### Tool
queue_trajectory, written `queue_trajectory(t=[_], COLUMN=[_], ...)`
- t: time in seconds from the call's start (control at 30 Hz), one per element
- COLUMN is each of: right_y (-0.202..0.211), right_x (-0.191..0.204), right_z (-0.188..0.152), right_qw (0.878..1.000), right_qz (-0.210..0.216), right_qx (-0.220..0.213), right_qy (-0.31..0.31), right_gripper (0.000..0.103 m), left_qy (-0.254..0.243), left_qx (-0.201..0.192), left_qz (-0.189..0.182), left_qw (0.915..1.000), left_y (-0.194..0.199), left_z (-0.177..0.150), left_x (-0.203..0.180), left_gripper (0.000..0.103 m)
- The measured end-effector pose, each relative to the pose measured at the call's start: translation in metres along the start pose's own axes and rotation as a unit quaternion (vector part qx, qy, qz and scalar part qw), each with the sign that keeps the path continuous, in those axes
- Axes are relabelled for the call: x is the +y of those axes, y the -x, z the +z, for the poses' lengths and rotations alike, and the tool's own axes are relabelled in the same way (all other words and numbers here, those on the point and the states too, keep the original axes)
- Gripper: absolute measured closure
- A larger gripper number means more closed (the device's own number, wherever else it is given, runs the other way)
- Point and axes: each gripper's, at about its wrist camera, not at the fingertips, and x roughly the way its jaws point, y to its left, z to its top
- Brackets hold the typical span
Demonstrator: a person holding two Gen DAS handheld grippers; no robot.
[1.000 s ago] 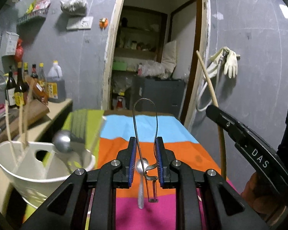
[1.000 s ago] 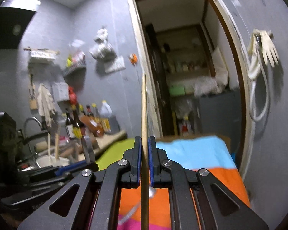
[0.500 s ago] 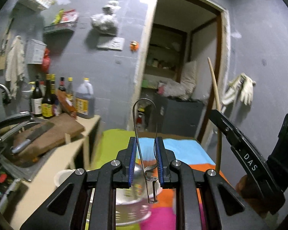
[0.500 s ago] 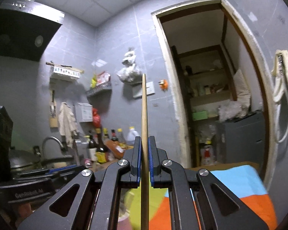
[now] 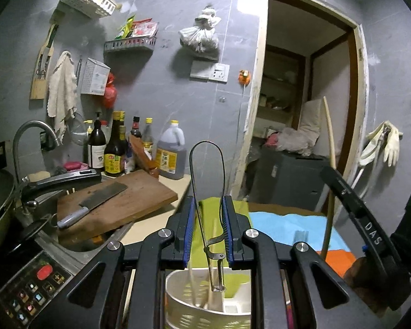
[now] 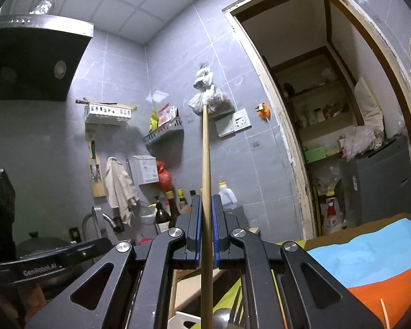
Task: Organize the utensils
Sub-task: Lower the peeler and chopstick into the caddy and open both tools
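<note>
Steel peeler (image 5: 208,192) pinched in my left hand-held gripper (image 5: 208,227) at lower centre above the white holder (image 5: 178,296); my right hand-held gripper (image 6: 204,230) clamps a bamboo chopstick (image 6: 205,164).

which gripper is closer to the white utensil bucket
Left. The left gripper, clamped on a wire-handled peeler, hangs right above the white utensil bucket. The right gripper, holding a wooden chopstick, sits off to the side over the striped cloth.

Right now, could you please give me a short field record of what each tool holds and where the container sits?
left tool: shut on thin metal wire-loop peeler
right tool: shut on long wooden chopstick, upright
container: white perforated utensil bucket, directly below the peeler
surface: striped colourful cloth
</note>
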Motion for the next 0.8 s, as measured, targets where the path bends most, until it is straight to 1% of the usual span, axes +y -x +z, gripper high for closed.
queue_trajectory(t=[0.1, 0.37, 0.6, 0.8], right_y=[-0.005, -0.011, -0.01, -0.01], right_x=[-0.001, -0.002, 0.0, 0.0], right_z=[-0.008, -0.023, -0.037, -0.044], right_qw=[1.0, 1.0, 0.999, 0.998], right_qz=[-0.011, -0.026, -0.031, -0.035], right_qx=[-0.003, 0.009, 0.014, 0.03], right_qy=[0.002, 0.015, 0.034, 0.039], right_gripper=[0.098, 0.098, 0.098, 0.098], left_qy=[-0.013, -0.021, -0.024, -0.027], left_qx=[0.005, 0.035, 0.057, 0.076], left_qz=[0.008, 0.009, 0.008, 0.002], left_qw=[0.9999, 0.9991, 0.9981, 0.9968], left_y=[-0.009, -0.031, -0.04, -0.045], left_z=[-0.01, -0.029, -0.043, -0.052], left_x=[0.0, 0.003, 0.002, 0.002], left_gripper=[0.087, 0.087, 0.087, 0.086])
